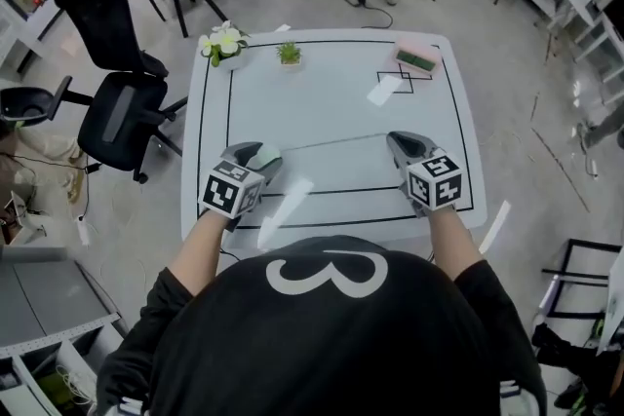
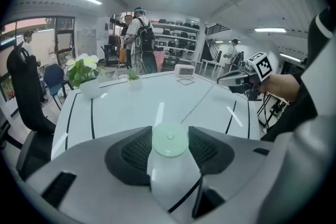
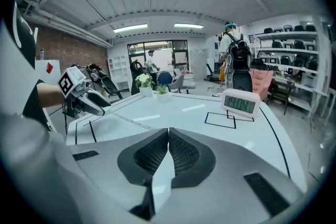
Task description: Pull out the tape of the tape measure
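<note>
My left tool clamps its ribbed black pads on the tape measure, a round pale case with a smooth mint-green cap (just above the glossy white, black-lined surface). Its thin tape stretches straight across to my right tool, whose jaws pinch its tip.

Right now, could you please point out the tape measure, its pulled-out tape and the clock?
tape measure [image 2: 169,139]: left gripper view, its round green face.
tape [image 1: 331,143]: head view, middle of its stretched length.
clock [image 3: 240,104]: right gripper view, its display.
</note>
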A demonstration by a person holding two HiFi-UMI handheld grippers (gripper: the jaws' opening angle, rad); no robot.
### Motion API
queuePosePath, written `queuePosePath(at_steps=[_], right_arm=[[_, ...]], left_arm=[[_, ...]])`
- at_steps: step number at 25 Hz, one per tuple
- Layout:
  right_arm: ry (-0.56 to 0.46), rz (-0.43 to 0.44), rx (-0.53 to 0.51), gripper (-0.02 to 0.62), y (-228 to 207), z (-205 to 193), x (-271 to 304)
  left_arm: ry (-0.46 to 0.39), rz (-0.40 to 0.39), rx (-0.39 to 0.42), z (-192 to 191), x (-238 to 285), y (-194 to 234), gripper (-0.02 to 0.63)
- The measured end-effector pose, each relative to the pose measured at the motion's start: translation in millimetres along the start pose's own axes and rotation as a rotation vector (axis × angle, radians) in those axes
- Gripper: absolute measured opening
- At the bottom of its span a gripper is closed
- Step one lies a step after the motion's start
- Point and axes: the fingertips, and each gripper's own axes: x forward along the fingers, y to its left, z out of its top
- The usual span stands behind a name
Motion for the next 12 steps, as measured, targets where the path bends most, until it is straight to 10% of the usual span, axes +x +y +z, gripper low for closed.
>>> queuePosePath(at_steps=[12], right_arm=[[0.162,-0.033,-0.038,0.02,-6.4,-52.1,38.1]], left_arm=[[0.102,0.034,0.088,-33.7,39.2,10.1,0.218]])
